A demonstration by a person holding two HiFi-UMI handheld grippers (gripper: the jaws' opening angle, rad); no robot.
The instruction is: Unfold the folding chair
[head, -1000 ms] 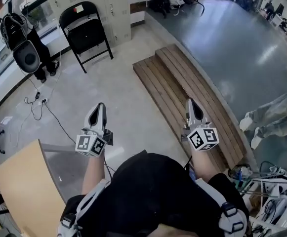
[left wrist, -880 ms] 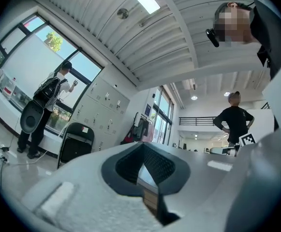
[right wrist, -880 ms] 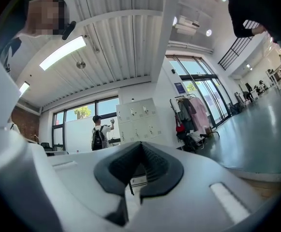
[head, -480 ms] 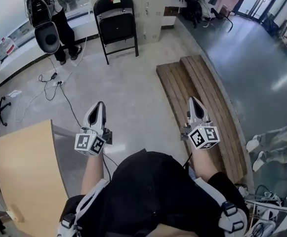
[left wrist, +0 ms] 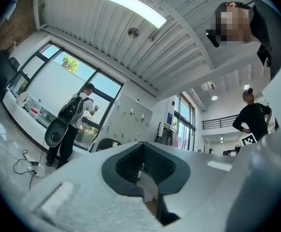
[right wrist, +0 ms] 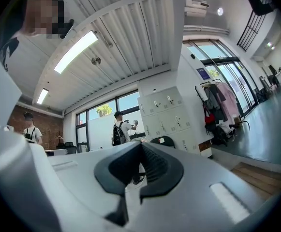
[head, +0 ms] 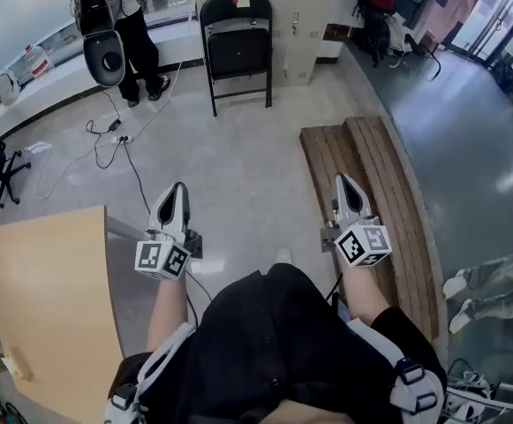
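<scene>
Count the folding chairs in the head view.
1: the folding chair stands at top centre against the lockers, right of a person. Others may be hidden out of frame.

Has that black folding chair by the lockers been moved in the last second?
No. The chair stands in front of the same lockers as before; it only sits further right in the head view because the camera has turned.

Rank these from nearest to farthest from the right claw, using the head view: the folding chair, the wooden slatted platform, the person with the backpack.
1. The wooden slatted platform: on the floor right beside the right claw, on its right.
2. The folding chair: ahead, against the lockers.
3. The person with the backpack: far left, by the window.
</scene>
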